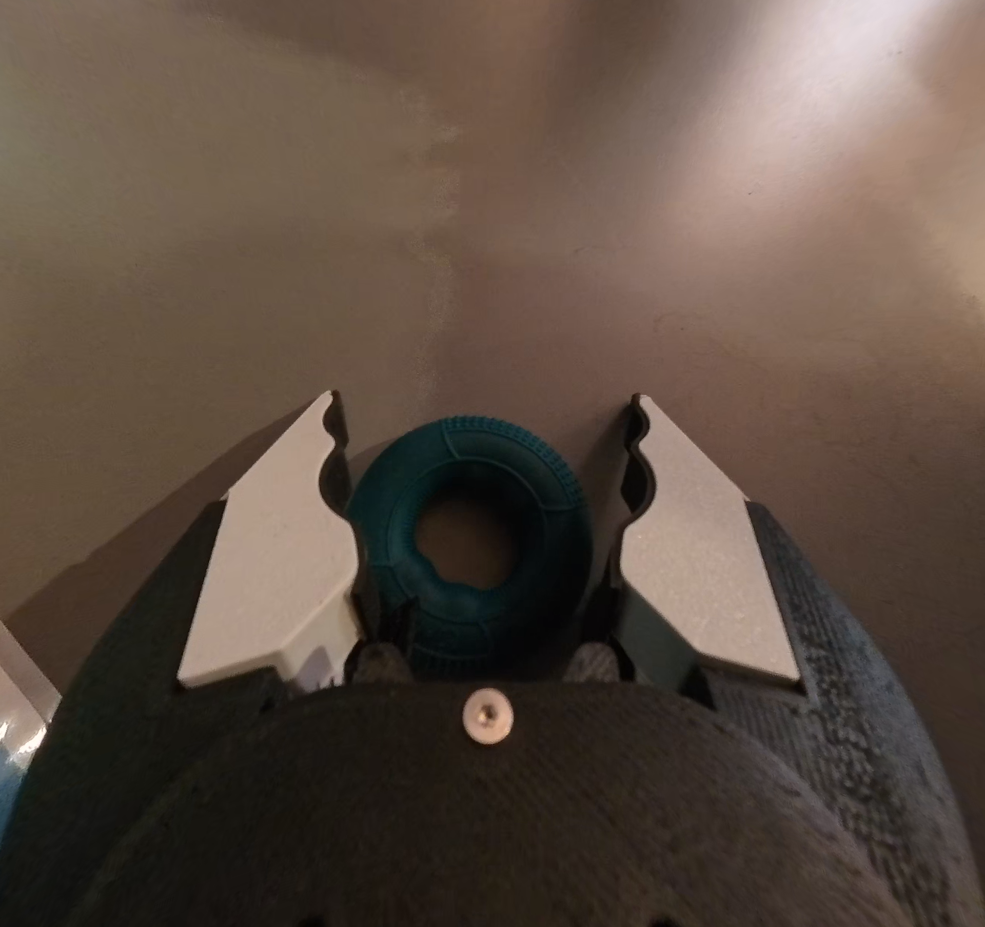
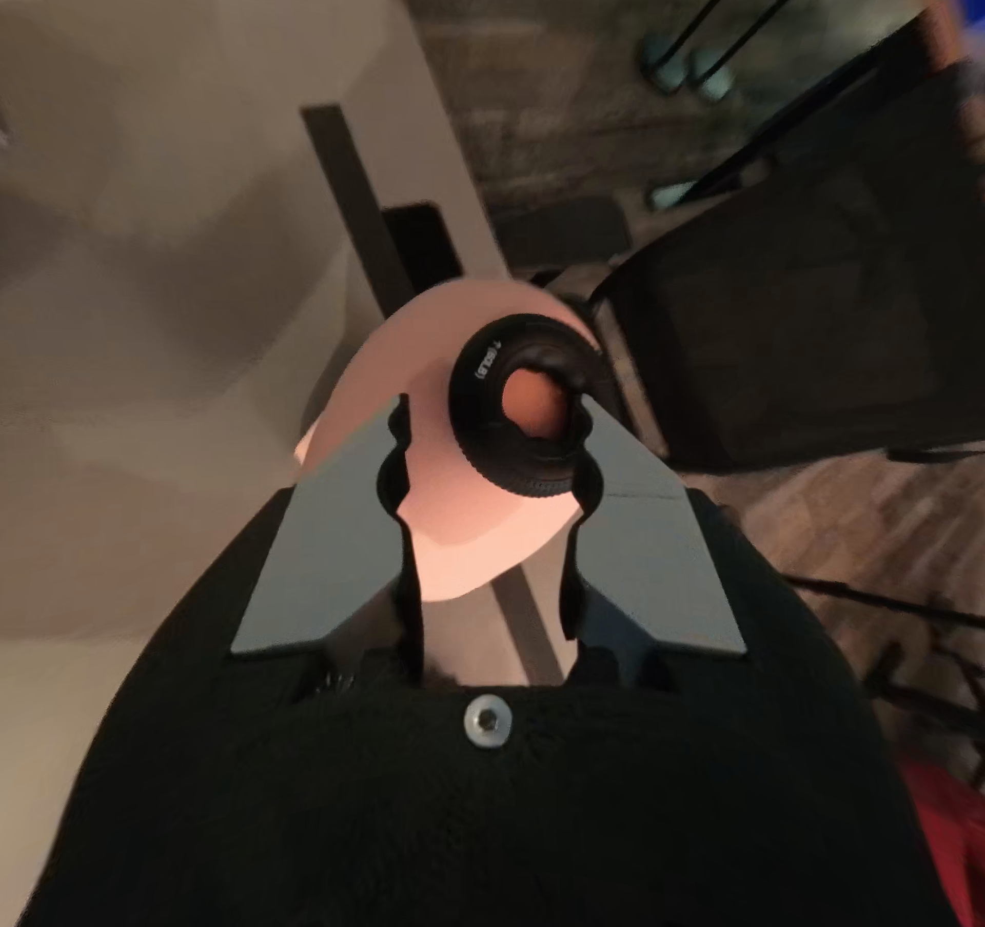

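My left gripper (image 1: 487, 406) spread wide around teal ring (image 1: 468, 536) on grey table (image 1: 213, 208); right gripper (image 2: 493, 403) half-open, black ring (image 2: 519, 408) seemingly touching one finger, over pink plate (image 2: 373, 384).

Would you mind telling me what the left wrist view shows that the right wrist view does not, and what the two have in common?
Only the left wrist view shows a teal ring lying between the open fingers of the left gripper, against a plain grey-brown surface.

Only the right wrist view shows a black ring at the right gripper, against its right finger, a pink plate-like disc behind it, and blurred dark furniture.

Both show a ribbed, doughnut-shaped ring at open grey fingers.
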Demonstrator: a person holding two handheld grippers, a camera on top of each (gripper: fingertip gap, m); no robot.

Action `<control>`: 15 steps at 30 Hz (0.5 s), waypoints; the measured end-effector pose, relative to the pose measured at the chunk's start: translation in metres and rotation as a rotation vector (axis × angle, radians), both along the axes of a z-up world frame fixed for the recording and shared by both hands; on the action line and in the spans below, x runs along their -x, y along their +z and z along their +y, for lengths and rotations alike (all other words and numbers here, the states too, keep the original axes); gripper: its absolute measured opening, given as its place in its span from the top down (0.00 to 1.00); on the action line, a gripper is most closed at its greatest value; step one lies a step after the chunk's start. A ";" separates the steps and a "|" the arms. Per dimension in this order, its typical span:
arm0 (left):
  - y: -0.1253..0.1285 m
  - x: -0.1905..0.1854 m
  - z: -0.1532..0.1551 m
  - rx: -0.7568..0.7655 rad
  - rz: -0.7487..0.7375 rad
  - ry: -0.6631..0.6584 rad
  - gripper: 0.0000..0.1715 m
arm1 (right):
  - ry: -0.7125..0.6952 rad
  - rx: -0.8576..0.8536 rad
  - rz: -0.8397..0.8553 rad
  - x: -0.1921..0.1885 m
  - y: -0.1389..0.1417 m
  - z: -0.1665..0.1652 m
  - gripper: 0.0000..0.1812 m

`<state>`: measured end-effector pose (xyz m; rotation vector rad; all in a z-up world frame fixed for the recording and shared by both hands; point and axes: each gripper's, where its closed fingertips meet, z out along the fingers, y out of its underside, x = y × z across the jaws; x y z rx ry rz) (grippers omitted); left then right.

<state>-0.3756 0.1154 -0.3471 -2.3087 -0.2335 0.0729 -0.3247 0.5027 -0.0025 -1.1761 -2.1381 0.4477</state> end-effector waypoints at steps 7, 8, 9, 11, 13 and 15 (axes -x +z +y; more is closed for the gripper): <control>-0.001 -0.003 0.000 0.015 -0.001 -0.003 0.38 | -0.118 0.038 0.461 -0.090 -0.048 -0.030 0.83; -0.001 -0.003 0.000 0.016 -0.001 -0.005 0.37 | -0.181 0.037 0.370 -0.105 -0.092 -0.024 0.84; -0.001 -0.004 0.001 0.015 -0.001 -0.006 0.37 | -0.243 0.042 0.257 -0.118 -0.139 -0.017 0.85; -0.001 -0.004 0.001 0.010 -0.001 -0.010 0.37 | -0.333 0.115 0.059 -0.139 -0.226 -0.006 0.87; 0.000 -0.004 0.002 0.005 0.000 -0.013 0.37 | -0.399 0.226 -0.019 -0.145 -0.282 0.000 0.87; 0.000 -0.004 0.002 0.002 0.000 -0.013 0.37 | -0.470 0.305 -0.039 -0.145 -0.312 0.012 0.82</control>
